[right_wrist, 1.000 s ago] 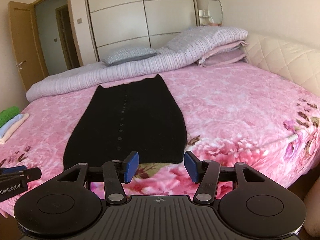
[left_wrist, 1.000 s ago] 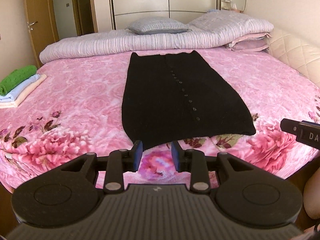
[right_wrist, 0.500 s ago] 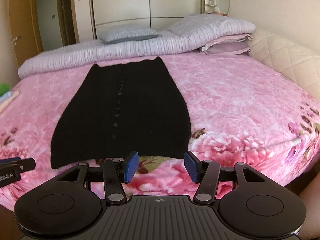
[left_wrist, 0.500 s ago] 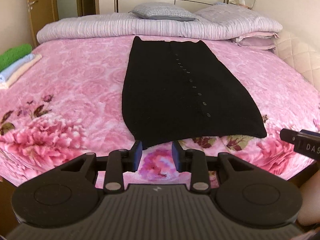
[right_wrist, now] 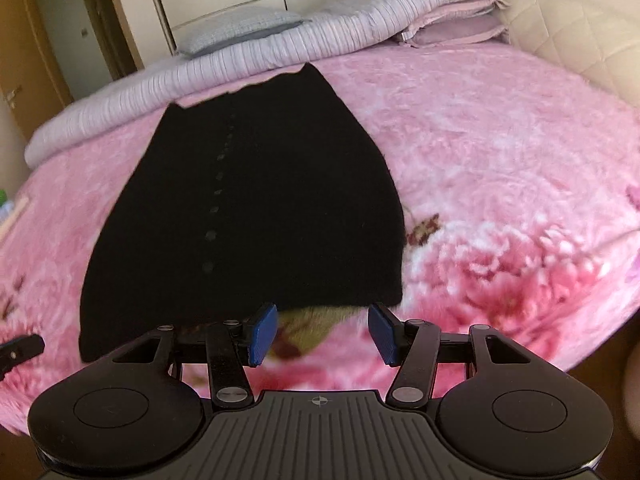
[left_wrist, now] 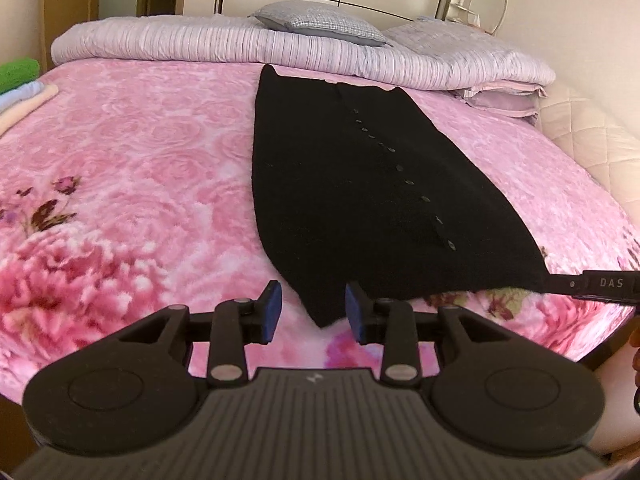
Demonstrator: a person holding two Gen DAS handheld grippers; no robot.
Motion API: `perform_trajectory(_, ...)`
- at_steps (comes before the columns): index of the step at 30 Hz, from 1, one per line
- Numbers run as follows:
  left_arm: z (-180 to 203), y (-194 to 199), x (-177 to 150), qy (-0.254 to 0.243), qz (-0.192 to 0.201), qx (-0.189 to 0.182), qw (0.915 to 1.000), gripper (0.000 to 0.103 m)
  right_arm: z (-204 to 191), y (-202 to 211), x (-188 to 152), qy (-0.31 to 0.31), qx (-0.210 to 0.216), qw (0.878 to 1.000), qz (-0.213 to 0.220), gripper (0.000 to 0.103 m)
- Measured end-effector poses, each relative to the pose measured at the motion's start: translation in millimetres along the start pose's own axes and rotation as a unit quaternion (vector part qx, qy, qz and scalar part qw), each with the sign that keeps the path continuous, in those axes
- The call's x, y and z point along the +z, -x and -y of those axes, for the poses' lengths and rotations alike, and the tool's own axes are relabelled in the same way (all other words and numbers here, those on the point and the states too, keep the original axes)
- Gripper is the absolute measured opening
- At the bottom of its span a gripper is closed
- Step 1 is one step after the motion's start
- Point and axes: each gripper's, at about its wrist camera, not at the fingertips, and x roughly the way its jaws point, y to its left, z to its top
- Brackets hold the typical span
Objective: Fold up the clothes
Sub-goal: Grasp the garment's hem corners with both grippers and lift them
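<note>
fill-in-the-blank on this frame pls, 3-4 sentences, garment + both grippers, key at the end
1. The garment lying flat on the pink floral bedspread is ____ in colour.
2. The left gripper has its jaws ____, with the garment's near corner between the blue pads.
3. The right gripper holds ____; its pads sit just short of the garment's near edge.
4. Down the garment runs a line of small ____.

Missing words: black; open; nothing; buttons
</note>
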Motion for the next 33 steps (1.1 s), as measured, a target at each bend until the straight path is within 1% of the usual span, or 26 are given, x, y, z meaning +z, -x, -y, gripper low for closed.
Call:
perform_trajectory(2, -1.8, -11.7, 8.0, -0.005, 0.001, 0.000, 1.0000, 0.022, 7.8, -8.1, 9.9, -0.004, 0.017, 1.000, 0.012, 0.055)
perform_trajectory(3, -0.8, -18.4, 13.0, -0.010, 0.003, 0.001, 0.9999, 0.022, 11.0, -12.8, 15.6, -0.005, 0.027, 0.999, 0.018, 0.055)
perform_trajectory(5, 3.8, -34.2, 22.9, -0.021, 0.004, -0.002, 0.9998, 0.021, 17.0, -25.1, 29.5, -0.010, 0.049, 0.998, 0.029, 0.054)
perform_trajectory(6, 7.9, -43.8, 27.4, -0.028, 0.002, -0.005, 0.9996, 0.017, 17.3, -32.0, 35.0, -0.008, 0.058, 0.998, 0.033, 0.054)
perform_trajectory(7, 12.5, -53.9, 32.0, -0.036, 0.000, -0.008, 0.9993, 0.016, 17.5, -38.9, 40.4, -0.006, 0.066, 0.997, 0.036, 0.054)
perform_trajectory(8, 17.1, -64.0, 36.6, -0.043, -0.002, -0.011, 0.9990, 0.015, 16.0, -48.8, 46.6, 0.003, 0.071, 0.997, 0.038, 0.051)
perform_trajectory(9, 24.1, -74.2, 39.8, -0.052, -0.005, -0.017, 0.9985, 0.015, 12.2, -56.8, 51.1, 0.016, 0.073, 0.996, 0.039, 0.048)
perform_trajectory(12, 47.6, -104.4, 47.5, -0.078, -0.013, -0.035, 0.9963, 0.015, -6.0, -81.9, 60.2, 0.076, 0.086, 0.993, 0.041, 0.044)
perform_trajectory(15, 70.6, -133.9, 50.6, -0.100, -0.021, -0.052, 0.9934, 0.016, -27.5, -105.8, 60.3, 0.141, 0.109, 0.983, 0.037, 0.042)
perform_trajectory(16, 76.3, -143.0, 50.2, -0.109, -0.026, -0.050, 0.9924, 0.016, -31.2, -113.6, 57.7, 0.160, 0.108, 0.981, 0.027, 0.042)
perform_trajectory(17, 79.0, -149.7, 48.2, -0.119, -0.032, -0.039, 0.9916, 0.016, -34.7, -121.4, 54.9, 0.179, 0.106, 0.978, 0.018, 0.042)
perform_trajectory(18, 80.9, -155.7, 45.7, -0.129, -0.038, -0.025, 0.9906, 0.016, -34.9, -130.5, 49.7, 0.204, 0.082, 0.976, 0.000, 0.042)
perform_trajectory(20, 72.9, -153.1, 39.2, -0.137, -0.033, -0.018, 0.9898, 0.016, -22.0, -130.7, 42.6, 0.225, 0.067, 0.972, 0.006, 0.042)
perform_trajectory(23, 42.4, -132.2, 29.0, -0.120, -0.041, 0.001, 0.9919, 0.016, 15.3, -115.3, 43.6, 0.183, 0.064, 0.981, -0.010, 0.042)
perform_trajectory(25, 20.9, -113.5, 21.5, -0.102, -0.048, 0.025, 0.9933, 0.015, 40.0, -101.7, 41.4, 0.160, 0.066, 0.985, -0.017, 0.040)
perform_trajectory(26, 9.8, -102.5, 18.4, -0.090, -0.050, 0.032, 0.9942, 0.009, 50.6, -95.5, 39.6, 0.151, 0.068, 0.986, -0.020, 0.039)
perform_trajectory(28, -10.3, -80.3, 15.3, -0.052, -0.051, 0.038, 0.9966, 0.013, 70.7, -81.5, 37.2, 0.113, 0.083, 0.990, -0.025, 0.039)
perform_trajectory(29, -20.3, -72.2, 14.3, -0.023, -0.052, 0.031, 0.9979, 0.019, 80.7, -74.8, 38.0, 0.085, 0.096, 0.991, -0.025, 0.039)
perform_trajectory(31, -40.3, -57.9, 12.5, 0.041, -0.053, 0.011, 0.9977, 0.021, 101.9, -65.3, 39.3, 0.017, 0.122, 0.992, -0.032, 0.039)
perform_trajectory(32, -49.7, -54.9, 10.7, 0.081, -0.053, -0.010, 0.9952, 0.023, 113.2, -62.7, 39.6, -0.024, 0.135, 0.990, -0.040, 0.040)
perform_trajectory(33, -58.8, -53.2, 8.7, 0.124, -0.052, -0.035, 0.9903, 0.026, 124.6, -60.2, 39.9, -0.065, 0.147, 0.986, -0.048, 0.041)
